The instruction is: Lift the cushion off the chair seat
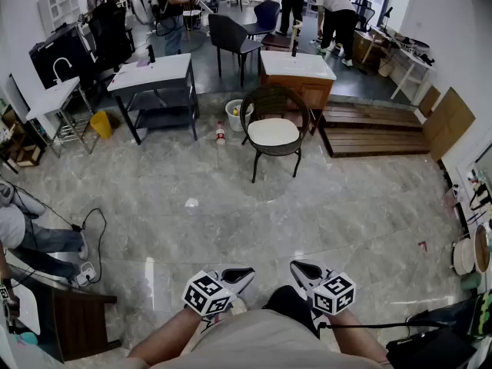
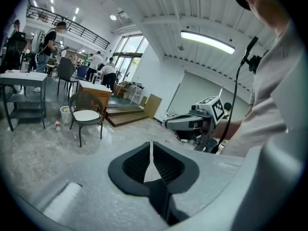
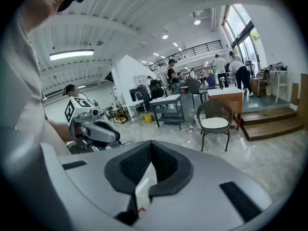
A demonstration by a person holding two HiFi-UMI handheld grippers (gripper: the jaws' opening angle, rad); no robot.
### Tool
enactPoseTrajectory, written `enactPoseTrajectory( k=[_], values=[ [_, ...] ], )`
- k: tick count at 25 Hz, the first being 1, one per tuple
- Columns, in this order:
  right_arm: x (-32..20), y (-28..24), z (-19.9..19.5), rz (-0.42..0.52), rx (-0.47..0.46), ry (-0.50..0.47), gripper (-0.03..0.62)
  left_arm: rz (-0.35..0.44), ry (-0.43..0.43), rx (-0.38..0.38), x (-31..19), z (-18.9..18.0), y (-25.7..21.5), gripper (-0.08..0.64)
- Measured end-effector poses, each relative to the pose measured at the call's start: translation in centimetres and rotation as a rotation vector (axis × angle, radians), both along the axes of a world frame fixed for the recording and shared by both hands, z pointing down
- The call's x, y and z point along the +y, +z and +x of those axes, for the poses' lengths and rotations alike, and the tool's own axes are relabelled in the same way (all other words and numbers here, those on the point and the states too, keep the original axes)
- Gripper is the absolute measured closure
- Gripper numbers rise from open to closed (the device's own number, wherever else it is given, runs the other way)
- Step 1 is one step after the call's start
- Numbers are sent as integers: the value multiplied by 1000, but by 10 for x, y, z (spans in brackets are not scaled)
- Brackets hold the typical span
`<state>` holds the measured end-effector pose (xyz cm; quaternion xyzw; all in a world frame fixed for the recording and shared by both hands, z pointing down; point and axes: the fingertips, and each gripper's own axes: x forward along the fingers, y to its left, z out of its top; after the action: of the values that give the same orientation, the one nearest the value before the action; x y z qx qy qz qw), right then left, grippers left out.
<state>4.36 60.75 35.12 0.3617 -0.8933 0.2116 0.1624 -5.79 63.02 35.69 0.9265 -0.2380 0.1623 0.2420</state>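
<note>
While you hold both grippers close in front of your body, your forearms reach in from the bottom edge of the head view and angle slightly toward each other. Your left gripper (image 1: 243, 273) and right gripper (image 1: 302, 268) sit side by side without touching. Both tilt somewhat down toward the grey marble floor (image 1: 231, 206), with their marker cubes nearest your wrists. In the left gripper view the jaws meet at the tips with nothing between them. The right gripper view shows the same: jaws closed and empty. Each gripper view catches the other gripper off to the side, about level with it. The white cushion (image 1: 273, 131) lies flat on the seat of the dark wicker chair (image 1: 275, 98), well apart from you, straight ahead across the floor. The chair stands just in front of a wooden cabinet (image 1: 298, 79), with a white bucket (image 1: 233, 116) beside it.
</note>
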Motion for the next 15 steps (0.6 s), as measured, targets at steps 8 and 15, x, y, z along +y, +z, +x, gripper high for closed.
enactPoseTrajectory(
  k=[8,15],
  values=[
    [-52,14,7,-24,-8,-45,579,-5,-32,-8,-55,12,7,534],
    [-136,12,26,-33,-79,-93,577,1,-63,-47,-123,41,-1,534]
  ],
)
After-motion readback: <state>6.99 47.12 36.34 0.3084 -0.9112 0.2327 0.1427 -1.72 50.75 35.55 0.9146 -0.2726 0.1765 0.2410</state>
